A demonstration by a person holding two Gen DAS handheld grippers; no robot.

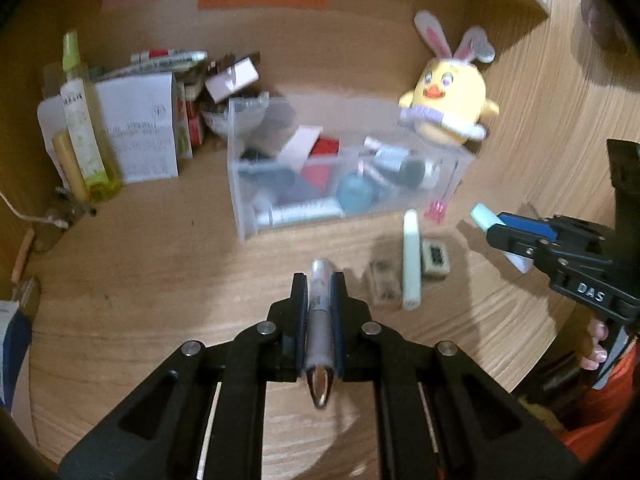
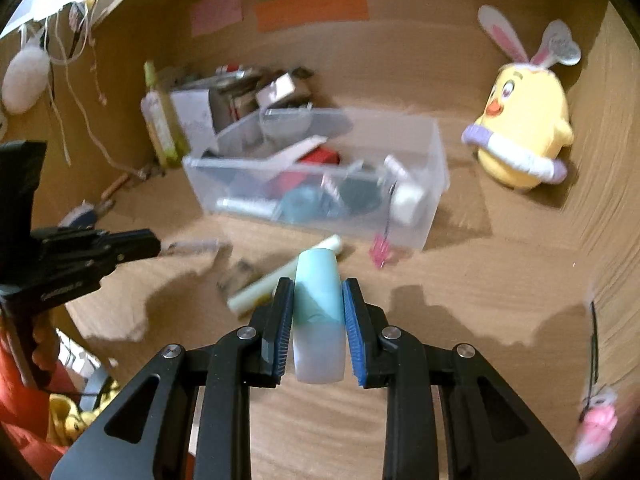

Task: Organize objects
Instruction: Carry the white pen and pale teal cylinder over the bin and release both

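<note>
My left gripper (image 1: 318, 284) is shut on a silver pen (image 1: 320, 328) that lies lengthwise between its pads, held above the wooden desk. My right gripper (image 2: 318, 290) is shut on a pale turquoise and white tube (image 2: 318, 320); in the left wrist view it shows at the right edge as right gripper (image 1: 494, 226) with the tube (image 1: 484, 216) sticking out. Ahead of both stands a clear plastic bin (image 1: 248, 204), the same bin (image 2: 432, 216), filled with tubes, a blue ball and red items. A pale green stick (image 1: 412, 260) and small stamps (image 1: 434, 258) lie on the desk before it.
A yellow chick plush with rabbit ears (image 1: 448, 100) sits behind the bin at right. A green spray bottle (image 1: 86, 136), paper packets and markers crowd the back left corner. A pink clip (image 2: 382, 250) hangs at the bin's near corner. A hand in an orange sleeve (image 1: 596, 344) holds the right gripper.
</note>
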